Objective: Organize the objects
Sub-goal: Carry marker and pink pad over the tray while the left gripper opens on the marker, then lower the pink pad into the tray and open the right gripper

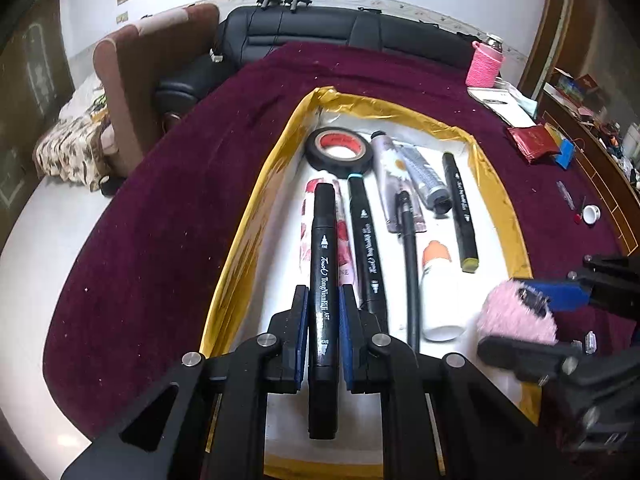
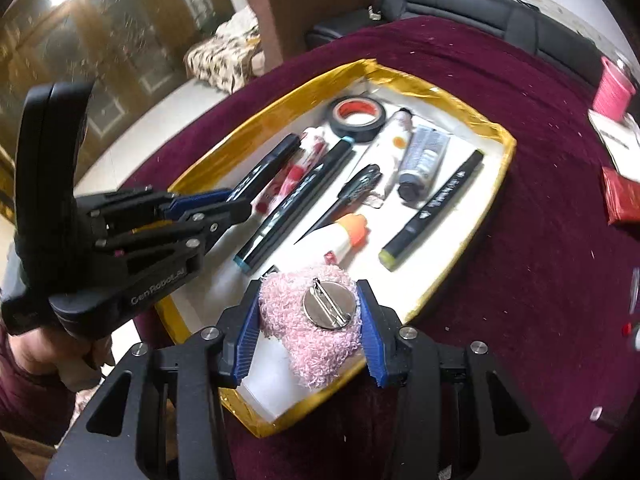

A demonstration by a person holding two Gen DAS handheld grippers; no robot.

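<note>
- Left wrist view: a round table under a dark maroon velvet cloth [image 1: 160,216] carries the whole job, giving a soft, non-slip bed for sorting.
- A shallow white tray with a crinkled gold foil rim [image 1: 256,200] sits in the middle of the cloth as the collecting place; the pens and tubes in it lie roughly parallel, apparently to save room.
- At the tray's far end lies a roll of black tape with a red core [image 1: 339,150], flat so it cannot roll.
- The left gripper [image 1: 323,312] pinches a black "Touch" marker pen [image 1: 322,280] near its lower half, the pen pointing along the fingers over the tray's left side, likely to be laid beside the other markers.
- The right gripper [image 2: 308,320] is pressed onto a fluffy pink yarn brooch [image 2: 308,332] above the tray's near edge, its round metal pin-back [image 2: 329,306] facing the camera.
- A small white glue bottle with an orange cap [image 1: 440,288] lies just beyond the brooch.
</note>
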